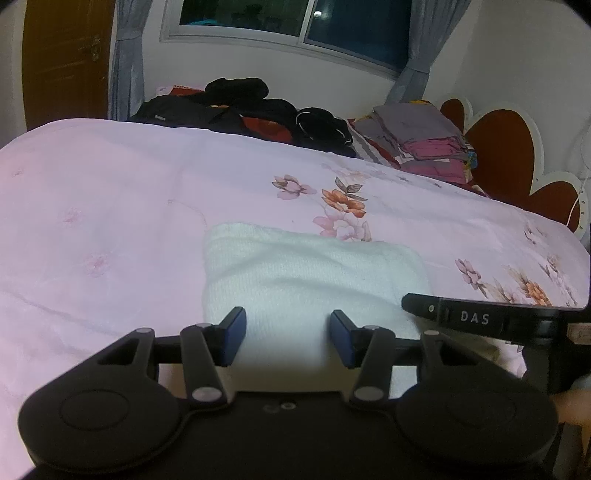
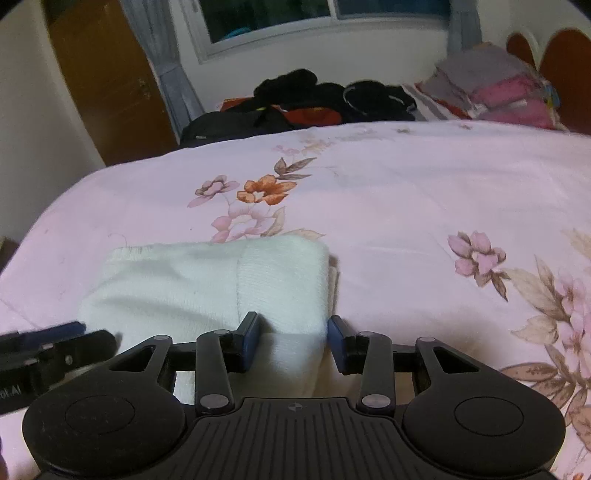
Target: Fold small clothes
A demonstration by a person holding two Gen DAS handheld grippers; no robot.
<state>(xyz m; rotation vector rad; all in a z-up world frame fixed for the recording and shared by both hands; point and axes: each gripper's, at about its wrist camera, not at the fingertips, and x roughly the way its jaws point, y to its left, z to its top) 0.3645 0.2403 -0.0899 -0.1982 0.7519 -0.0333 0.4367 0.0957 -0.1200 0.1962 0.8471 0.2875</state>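
Left wrist view is showing the left gripper [image 1: 288, 338] sitting low over the near edge of a white knit garment [image 1: 306, 273], its blue pads [image 1: 233, 334] spread wide with the cloth lying between them, and nothing is being pinched. The garment is lying folded into a thick bundle on the pink floral quilt [image 1: 110, 206] that is covering the bed. Off to the right, the right gripper [image 1: 476, 317] is poking into view just beside the garment's near right corner.

Right wrist view is giving us the same bundle [image 2: 207, 280] from the other side, and a fold line is running down it, with the right-hand panel lying over the rest. The right gripper [image 2: 293, 341] is hanging at that panel's near edge, jaws parted, the fabric passing between the pads [image 2: 251, 339] without being squeezed. The left gripper [image 2: 55, 347] is showing at the left edge, close to the garment's near left corner.

Farther back on the bed, a heap of dark clothes [image 1: 240, 110] is lying beside a stack of folded grey and pink cloth [image 1: 424, 136]. Behind them a window [image 1: 295, 18] with grey curtains [image 1: 125, 59] is showing, a brown door [image 1: 62, 59] is standing at the left, and a scalloped headboard [image 1: 509, 147] is rising at the right.
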